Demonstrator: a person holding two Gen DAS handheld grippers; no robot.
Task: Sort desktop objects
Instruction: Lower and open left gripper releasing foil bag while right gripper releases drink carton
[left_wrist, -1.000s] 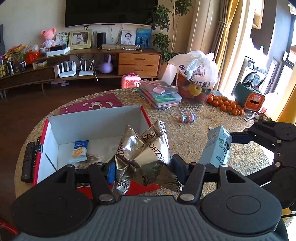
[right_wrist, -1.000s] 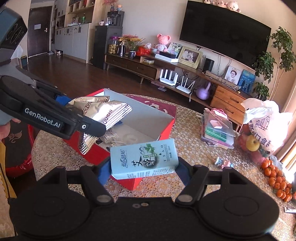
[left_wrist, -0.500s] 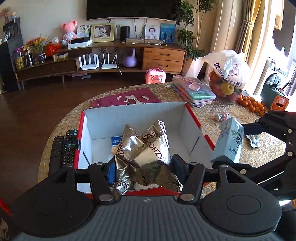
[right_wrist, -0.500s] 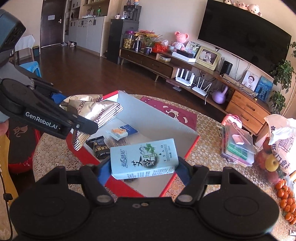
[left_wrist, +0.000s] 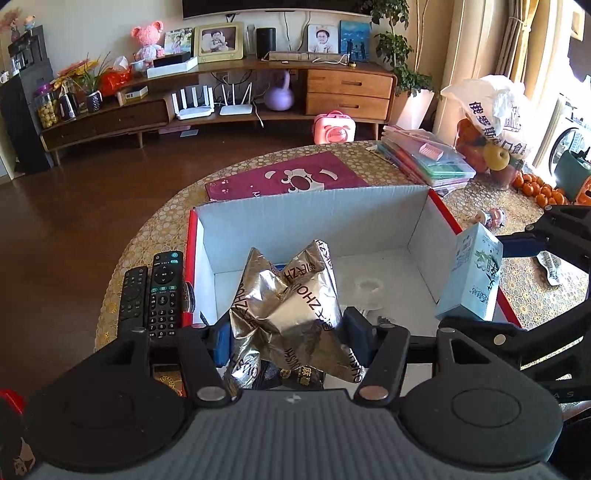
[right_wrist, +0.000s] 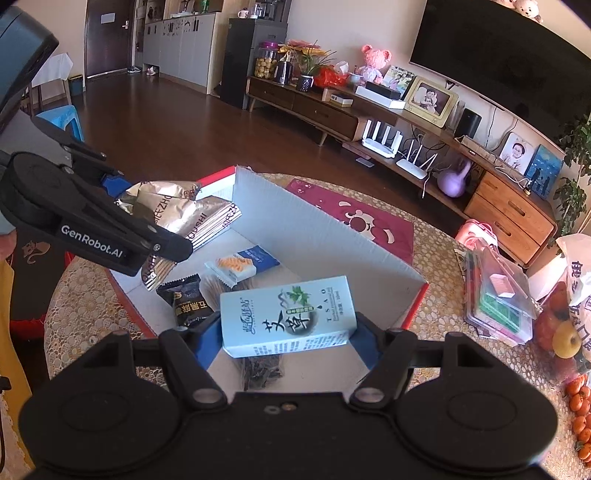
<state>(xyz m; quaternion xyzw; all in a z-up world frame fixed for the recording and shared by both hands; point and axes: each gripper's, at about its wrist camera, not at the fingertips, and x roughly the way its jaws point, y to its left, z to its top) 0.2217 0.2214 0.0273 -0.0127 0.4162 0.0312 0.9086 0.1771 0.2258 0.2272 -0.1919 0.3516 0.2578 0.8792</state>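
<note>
An open cardboard box (left_wrist: 310, 218) (right_wrist: 332, 229), red outside and white inside, stands on the round table. Over its near edge my left gripper (left_wrist: 291, 332) is shut on a crumpled silver foil snack bag (left_wrist: 288, 299) (right_wrist: 177, 214). My right gripper (right_wrist: 288, 328) is shut on a pale blue carton (right_wrist: 288, 317) (left_wrist: 471, 280), held above the box's right side. On the box floor lie a blue-and-white biscuit pack (right_wrist: 240, 266), a black snack pack (right_wrist: 188, 301) and a dark packet (right_wrist: 262, 365) partly hidden under the carton.
Two black remotes (left_wrist: 153, 291) lie left of the box. A magenta mat (left_wrist: 288, 181) lies behind it. Stacked plastic folders (left_wrist: 424, 162), a white bag of fruit (left_wrist: 491, 118), small oranges (left_wrist: 539, 188) and a tiny figurine (left_wrist: 493, 216) sit on the table's right.
Both grippers have moved over the box with their loads still held. The box interior and the packs on its floor have come further into view beneath them.
</note>
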